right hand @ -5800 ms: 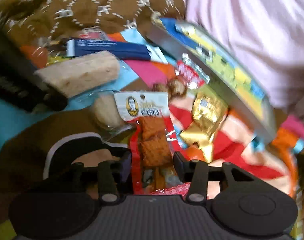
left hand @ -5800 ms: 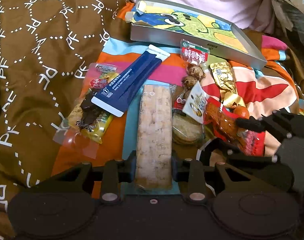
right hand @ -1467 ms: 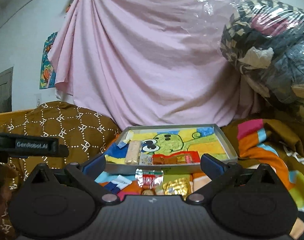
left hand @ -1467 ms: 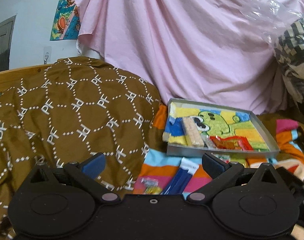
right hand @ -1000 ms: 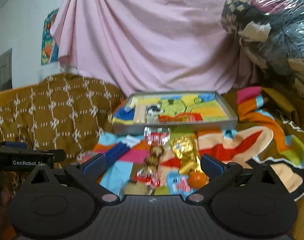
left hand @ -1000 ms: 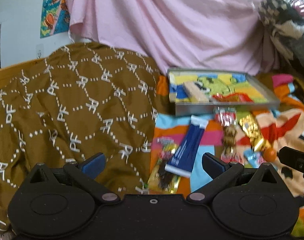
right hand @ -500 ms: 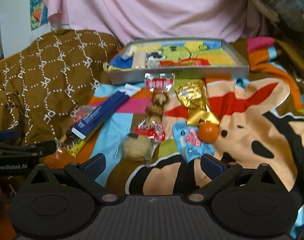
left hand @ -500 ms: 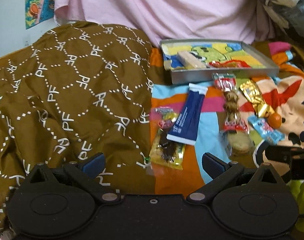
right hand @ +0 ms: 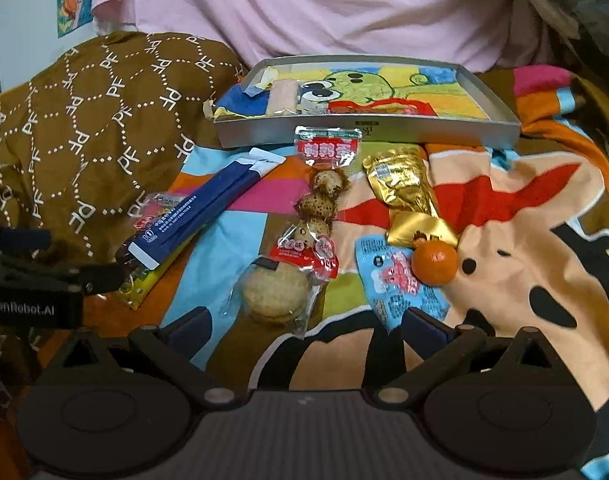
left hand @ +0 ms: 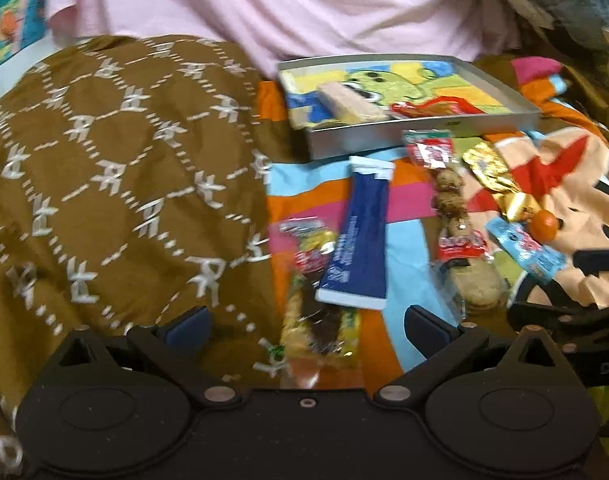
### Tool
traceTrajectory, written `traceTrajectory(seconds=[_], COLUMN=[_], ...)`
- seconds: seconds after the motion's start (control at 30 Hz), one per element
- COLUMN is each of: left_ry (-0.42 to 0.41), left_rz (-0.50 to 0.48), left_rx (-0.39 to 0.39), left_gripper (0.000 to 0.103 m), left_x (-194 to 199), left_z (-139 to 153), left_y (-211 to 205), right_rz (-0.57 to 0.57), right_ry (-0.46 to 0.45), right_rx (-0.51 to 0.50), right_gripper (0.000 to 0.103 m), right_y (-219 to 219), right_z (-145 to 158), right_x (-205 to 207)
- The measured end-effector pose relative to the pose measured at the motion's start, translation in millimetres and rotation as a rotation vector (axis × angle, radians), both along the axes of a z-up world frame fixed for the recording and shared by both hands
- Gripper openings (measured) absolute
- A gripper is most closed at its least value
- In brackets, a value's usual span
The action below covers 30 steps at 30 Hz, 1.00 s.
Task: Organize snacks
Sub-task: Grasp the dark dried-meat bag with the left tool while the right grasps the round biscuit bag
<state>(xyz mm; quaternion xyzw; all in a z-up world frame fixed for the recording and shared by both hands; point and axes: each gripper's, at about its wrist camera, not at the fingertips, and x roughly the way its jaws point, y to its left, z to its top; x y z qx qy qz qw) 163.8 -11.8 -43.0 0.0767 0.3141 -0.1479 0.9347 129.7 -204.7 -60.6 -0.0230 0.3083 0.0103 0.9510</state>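
Left hand-held gripper (left hand: pixel 306 322) wide open, holding nothing, above yellow snack bag (left hand: pixel 318 322). Right hand-held gripper (right hand: pixel 304 320) wide open, near round cookie pack (right hand: pixel 274 290). Snacks on blanket (right hand: pixel 504 248) before tray (right hand: pixel 368 130).

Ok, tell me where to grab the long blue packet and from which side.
Grip the blue packet across its narrow width near the lower, dark-blue end, coming from above with the left hand-held gripper. It lies flat and long, partly over a yellow snack bag, so the fingers should straddle its long edges.
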Motion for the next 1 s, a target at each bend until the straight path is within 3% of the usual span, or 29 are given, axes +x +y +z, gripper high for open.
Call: traceTrajectory(seconds=[0.2,0.5,0.67,0.73,0.8,1.0], left_ry=[0.021,0.100,0.081,0.078,0.091,0.111], left_rz=[-0.089,-0.036,-0.039,-0.046,-0.062,-0.037], left_rx=[0.025,-0.051,-0.010,0.006,0.000,-0.051], left_gripper=[0.098,0.085,0.074,0.065,0.048,0.046], left_x=[9.2,30.0,32.7,33.0,33.8,31.9], left_z=[-8.8,-18.1,-18.5,-19.7,-20.7,-20.7], left_y=[-6.5,10.7,5.3,2.9,1.9,6.7], right_rz=[0.034,0.049,0.054,0.057,0.054,0.047], right_ry=[-0.023,0.045,0.073,0.093,0.112,0.112], right_rx=[-0.019,0.096,0.096,0.089,0.068,0.057], right_gripper=[0.103,0.103,0.101,0.097,0.092,0.074], right_y=[3.6,-1.9,3.6,6.3,8.6,8.9], right_z=[-2.0,-10.8,-19.1,-22.8,-26.0,-26.3], right_x=[10.4,40.5,51.8,54.9,56.0,54.0])
